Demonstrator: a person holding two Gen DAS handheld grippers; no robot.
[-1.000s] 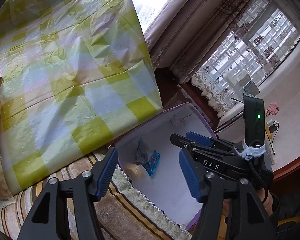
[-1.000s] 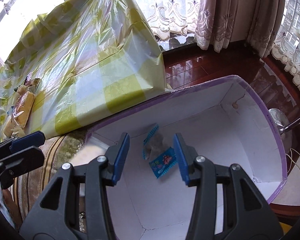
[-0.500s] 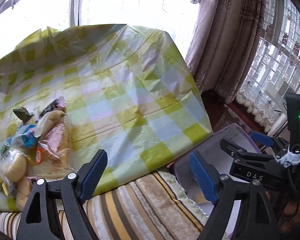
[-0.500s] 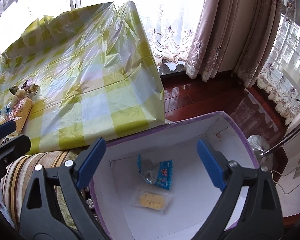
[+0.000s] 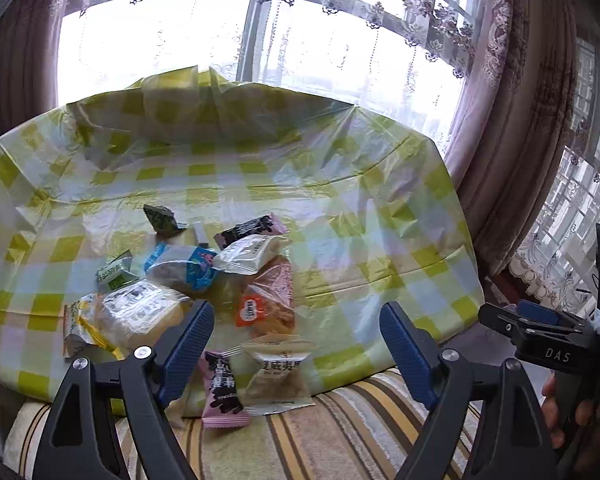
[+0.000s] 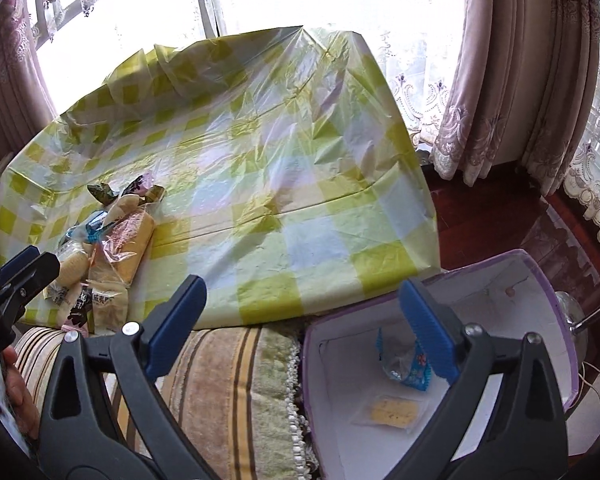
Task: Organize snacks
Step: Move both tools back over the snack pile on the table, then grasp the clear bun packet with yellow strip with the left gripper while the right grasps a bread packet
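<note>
Snacks heaped lower left on tabletop: light, crinkly, slippery; pinch a sealed edge. Left gripper jaws spread, empty; right gripper too.

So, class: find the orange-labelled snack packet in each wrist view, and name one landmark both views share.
Left wrist: the orange-labelled packet lies centre, in the snack pile, just above the gap between the fingers.
Right wrist: it cannot be told apart for sure; the snack pile sits at the left edge.
Shared landmark: the checked tablecloth.
</note>
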